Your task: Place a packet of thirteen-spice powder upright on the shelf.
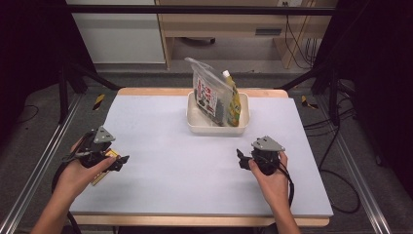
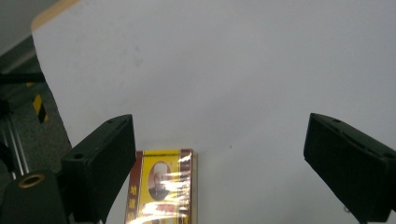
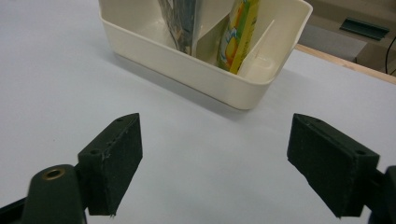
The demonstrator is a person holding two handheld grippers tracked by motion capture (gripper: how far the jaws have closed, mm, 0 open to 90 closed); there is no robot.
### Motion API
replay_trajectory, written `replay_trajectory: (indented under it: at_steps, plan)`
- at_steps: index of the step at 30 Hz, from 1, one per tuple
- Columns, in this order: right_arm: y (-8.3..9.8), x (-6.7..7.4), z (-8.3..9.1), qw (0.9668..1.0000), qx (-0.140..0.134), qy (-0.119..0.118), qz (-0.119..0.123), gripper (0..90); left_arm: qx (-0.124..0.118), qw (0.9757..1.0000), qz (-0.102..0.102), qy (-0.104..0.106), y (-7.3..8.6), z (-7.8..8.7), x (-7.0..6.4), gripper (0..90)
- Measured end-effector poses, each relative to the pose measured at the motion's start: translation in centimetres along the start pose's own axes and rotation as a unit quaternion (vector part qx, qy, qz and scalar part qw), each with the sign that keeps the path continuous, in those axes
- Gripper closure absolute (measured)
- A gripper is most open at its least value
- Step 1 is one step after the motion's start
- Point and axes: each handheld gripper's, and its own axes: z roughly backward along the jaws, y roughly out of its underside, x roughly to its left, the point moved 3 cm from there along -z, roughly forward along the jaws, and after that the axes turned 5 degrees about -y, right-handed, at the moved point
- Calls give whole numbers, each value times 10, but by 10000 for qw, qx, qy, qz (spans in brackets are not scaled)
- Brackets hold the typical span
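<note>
Now, with the left gripper (image 2: 219, 154) wide open and empty over the box (image 2: 161, 186), which lies flat well left of and nearer you than the bin (image 1: 195, 124), centre it before closing; the right gripper (image 3: 215, 158) is open, idle.

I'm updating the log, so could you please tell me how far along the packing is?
Done: a clear bag and a yellow pouch stand in the cream bin. In hand: the open left claw straddles the yellow box, not gripping it. Left: grasp and bin it. The right claw is open.
</note>
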Motion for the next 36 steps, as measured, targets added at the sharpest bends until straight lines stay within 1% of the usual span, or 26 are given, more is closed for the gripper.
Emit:
replay_trajectory:
  at_steps: [2, 4, 6, 9, 11, 13, 15, 17, 21, 23, 25, 26, 28, 32, 33, 36]
  plan:
    - [0, 0, -1, 10000, 2, -55, -10, 179, 228, 9997, -30, 37, 5, -1, 4, 86]
    - [0, 1, -1, 10000, -16, -97, -3, 179, 367, 9993, 32, 100, 10, -2, 10, 86]
    - [0, 2, -1, 9999, -6, -120, 23, 180, 455, 9988, 98, 174, 14, -1, 14, 87]
    - [0, 4, -1, 9998, 3, -175, 27, 180, 535, 9983, 142, 156, 18, 1, 20, 97]
    - [-1, 3, -1, 9998, 3, -188, 35, 180, 601, 9977, 194, 233, 22, 3, 22, 106]
    - [0, 3, -1, 9998, 15, -197, 24, 180, 713, 9969, 149, 305, 27, 2, 23, 112]
    - [0, 2, -2, 9998, 48, -202, -3, 179, 893, 9953, 99, 347, 33, 0, 24, 113]
    - [1, 2, -3, 9998, 94, -198, -4, 178, 1022, 9941, 80, 354, 37, -3, 26, 120]
    - [1, 3, -3, 9997, 120, -212, -25, 176, 1212, 9916, 192, 399, 44, -8, 32, 135]
    - [2, 4, -4, 9996, 156, -234, -11, 175, 1348, 9899, 200, 379, 46, -12, 34, 136]
    - [2, 5, -5, 9995, 179, -253, -1, 174, 1511, 9879, 194, 298, 48, -17, 35, 138]
    - [2, 5, -5, 9994, 199, -266, -2, 174, 1570, 9870, 199, 295, 49, -19, 36, 138]
    - [3, 6, -6, 9994, 214, -278, 5, 173, 1667, 9853, 248, 283, 49, -23, 37, 141]
    - [4, 7, -7, 9992, 275, -292, 10, 172, 1895, 9813, 232, 255, 51, -29, 41, 155]
    - [4, 7, -7, 9992, 282, -294, 20, 172, 1921, 9807, 268, 238, 52, -31, 42, 160]
    - [4, 7, -7, 9991, 287, -304, 6, 172, 2092, 9775, 186, 209, 54, -34, 45, 160]
